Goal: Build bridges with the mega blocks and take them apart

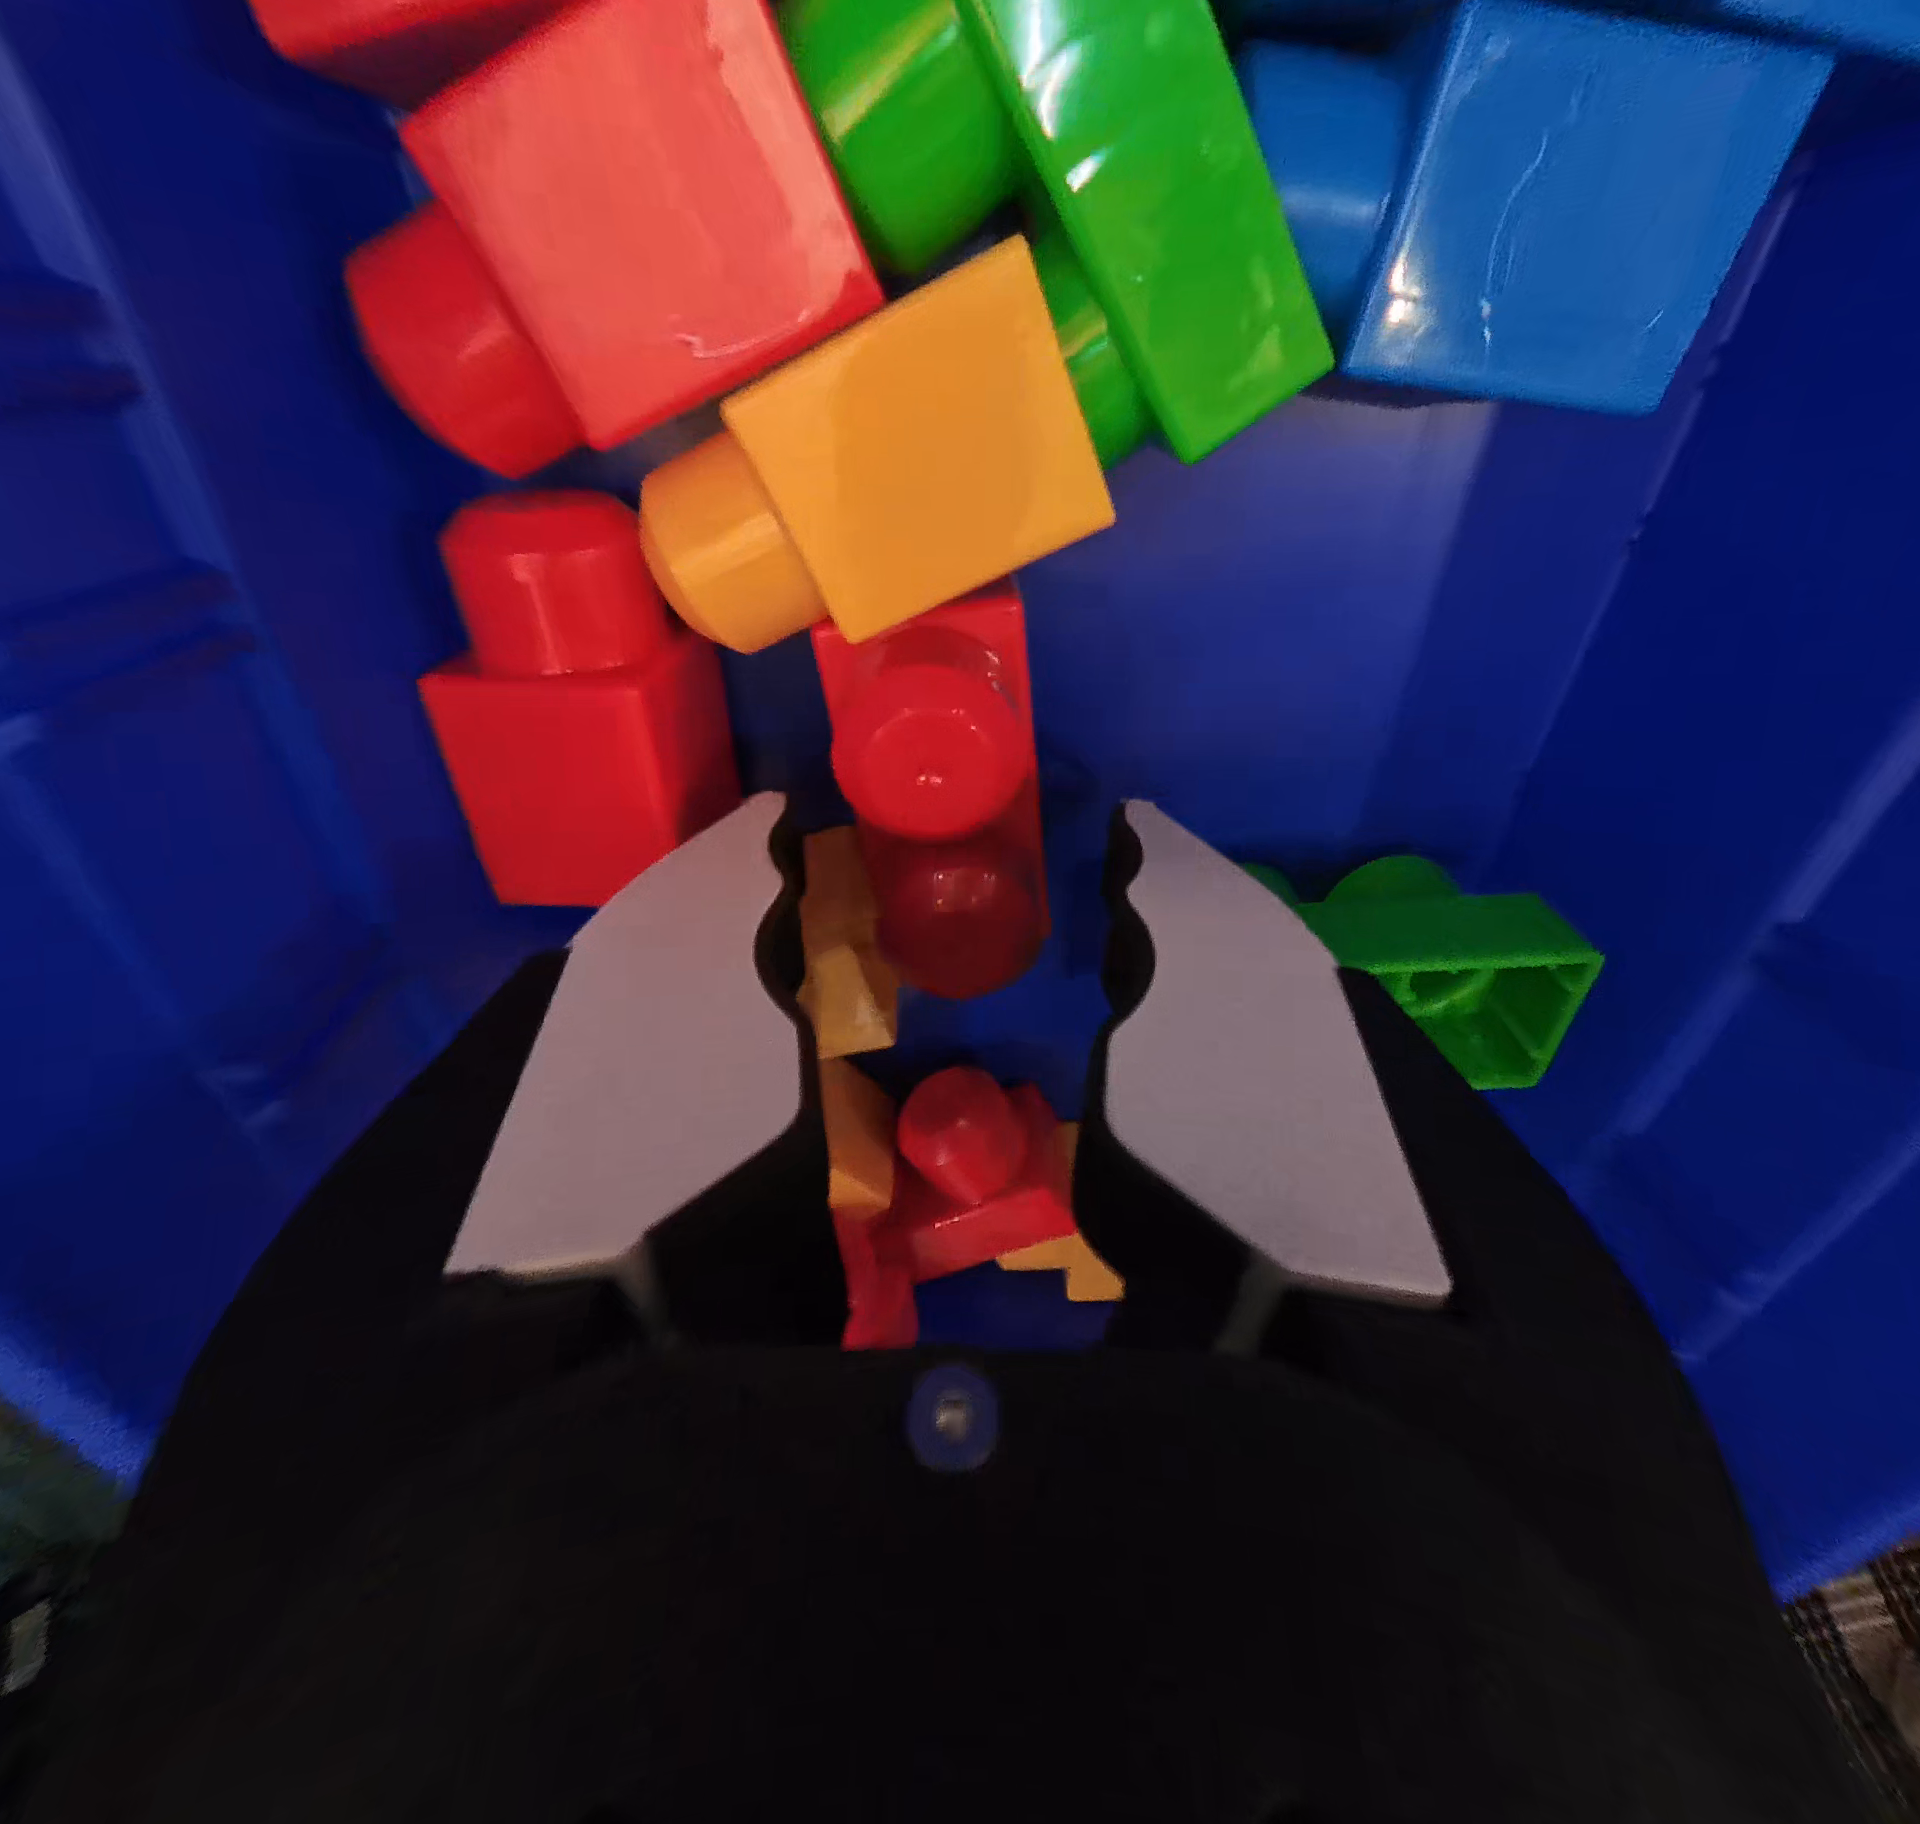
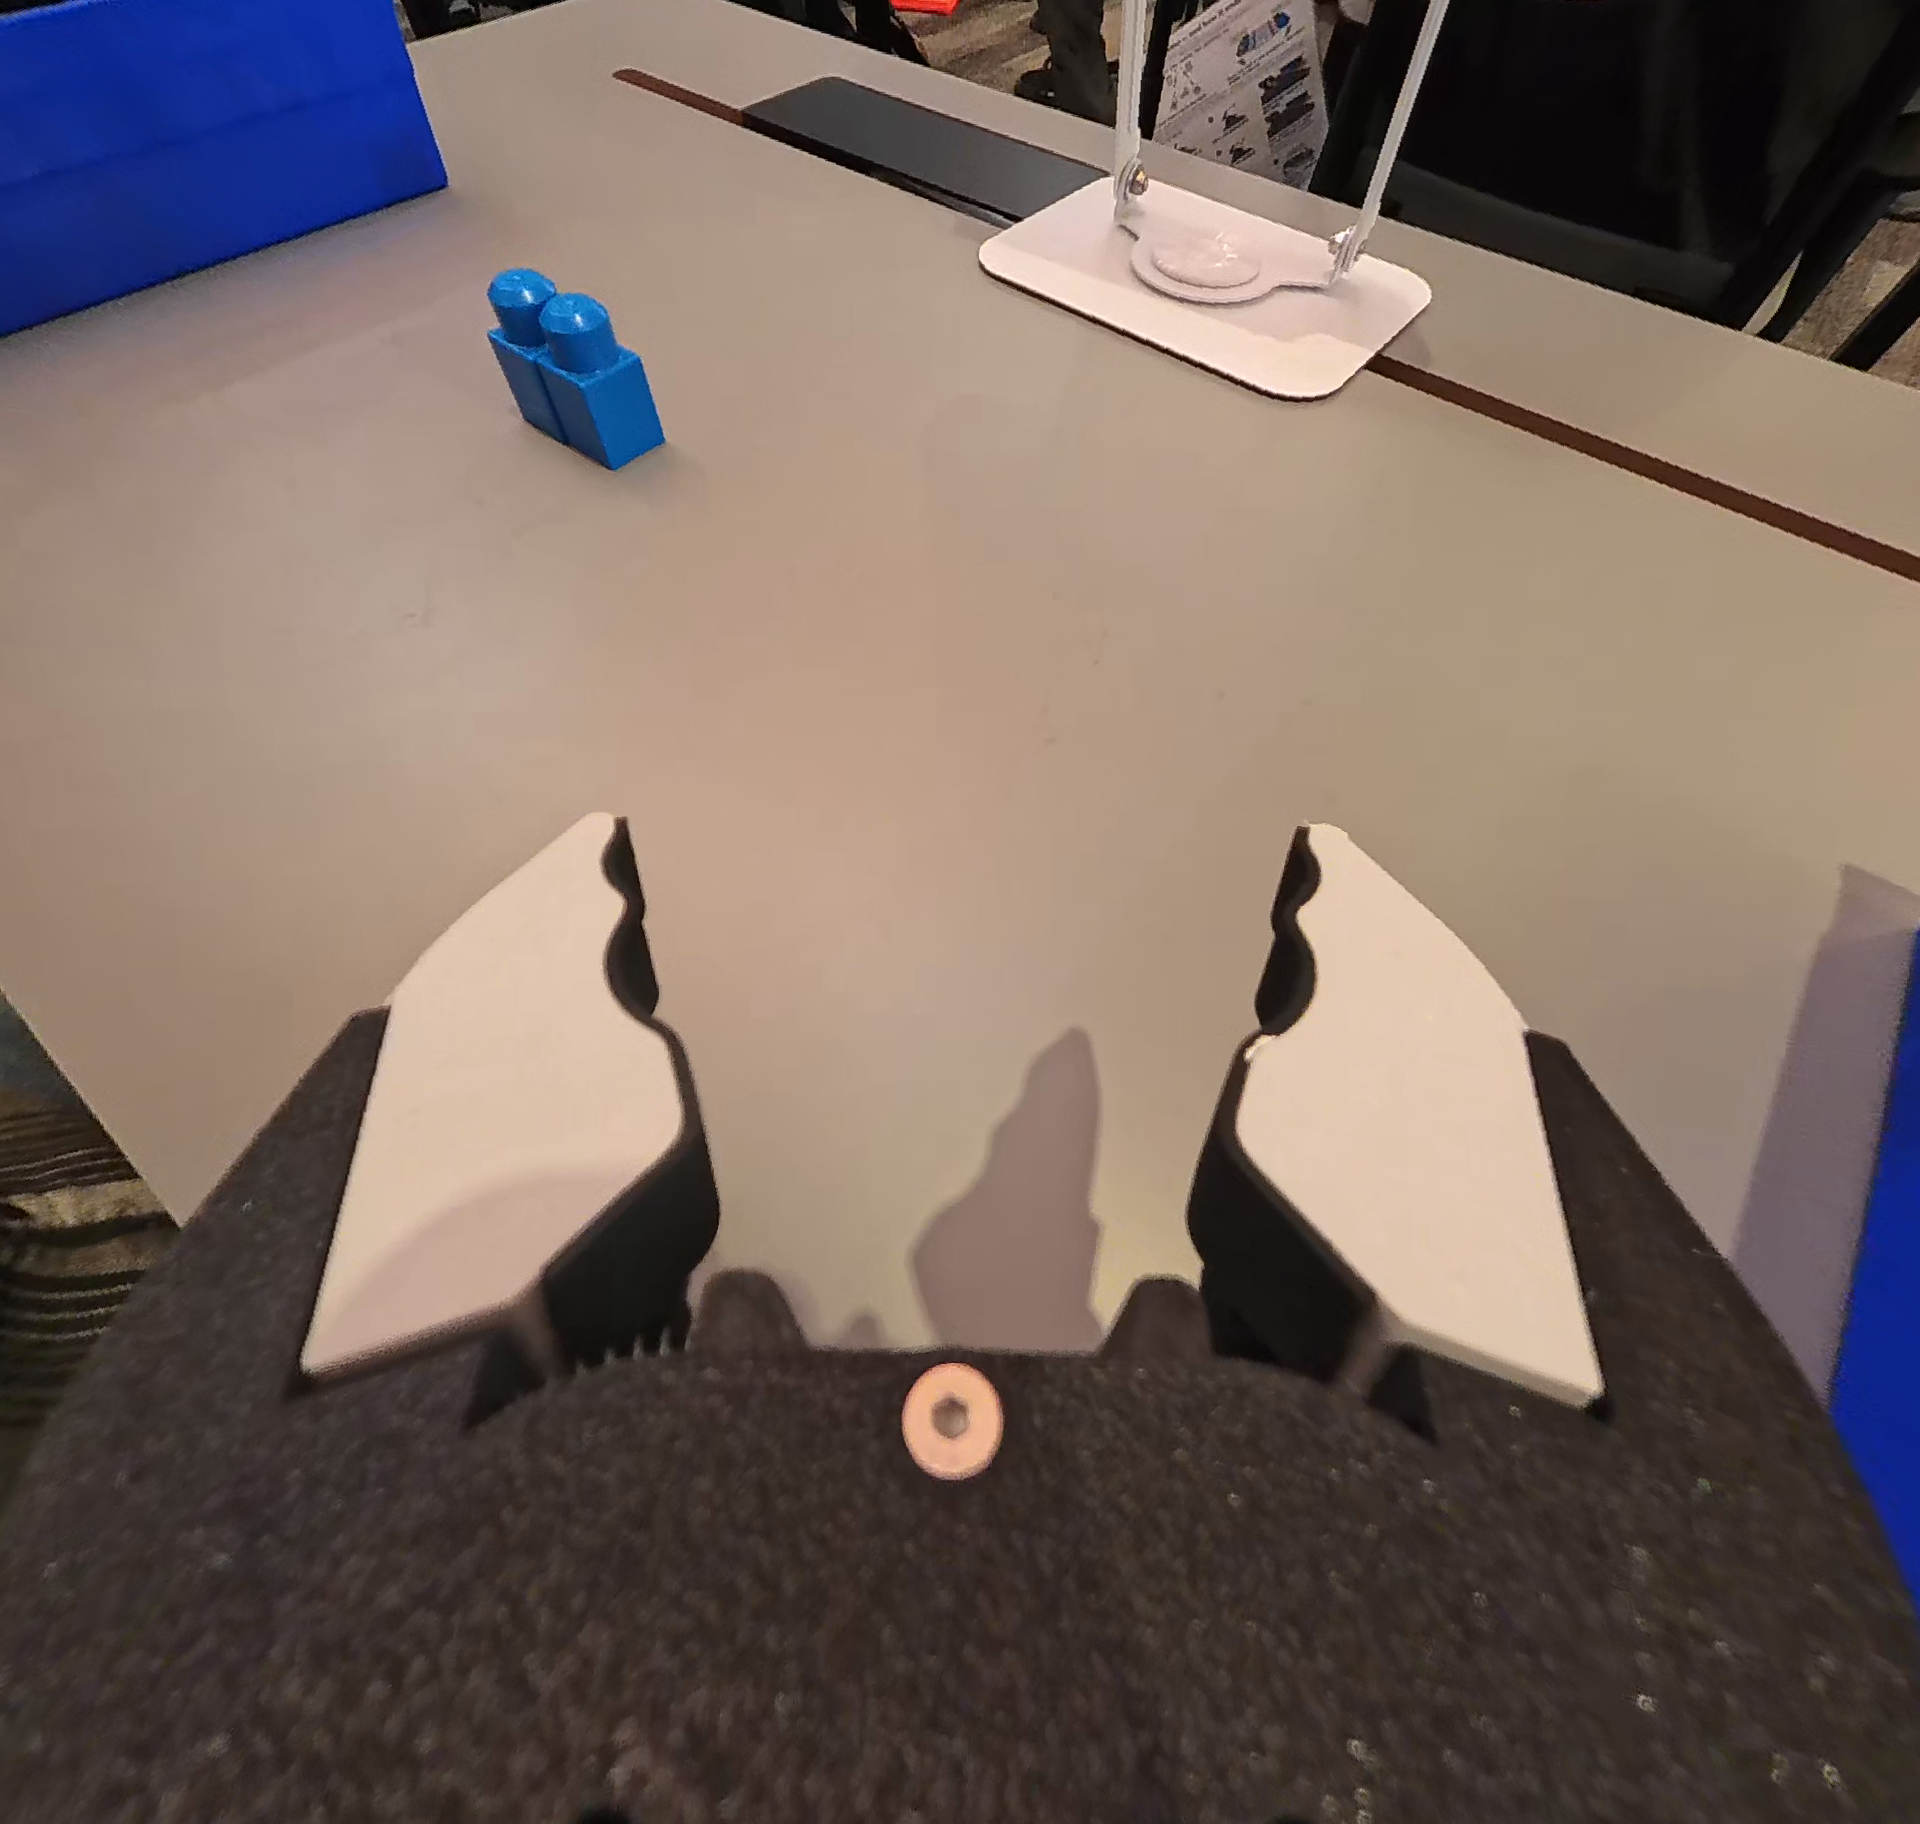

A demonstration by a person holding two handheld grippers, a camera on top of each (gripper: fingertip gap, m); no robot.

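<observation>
In the left wrist view my left gripper [image 1: 951, 818] is down inside a blue bin [image 1: 1558, 735] full of mega blocks. Its jaws stand apart on either side of a red two-stud block [image 1: 930, 735], with a gap on the right side. A yellow single-stud block [image 1: 894, 475] rests on that red block's far end. Another red block [image 1: 571, 714] stands just to the left. In the right wrist view my right gripper [image 2: 961, 829] is open and empty over the grey table [image 2: 935, 579]. A blue two-stud block [image 2: 577, 372] stands on the table ahead to the left.
More red [image 1: 644, 195], green [image 1: 1122, 164] and blue [image 1: 1579, 205] blocks are piled at the bin's far end; a small green block [image 1: 1455, 964] lies to the right. In the right wrist view the blue bin [image 2: 208, 101] sits far left, and a white stand [image 2: 1205, 288] stands far right. My right fingertips sit around 70 cm from my left ones. The yellow single-stud block [image 1: 894, 475] is about 6 cm from my left fingertips.
</observation>
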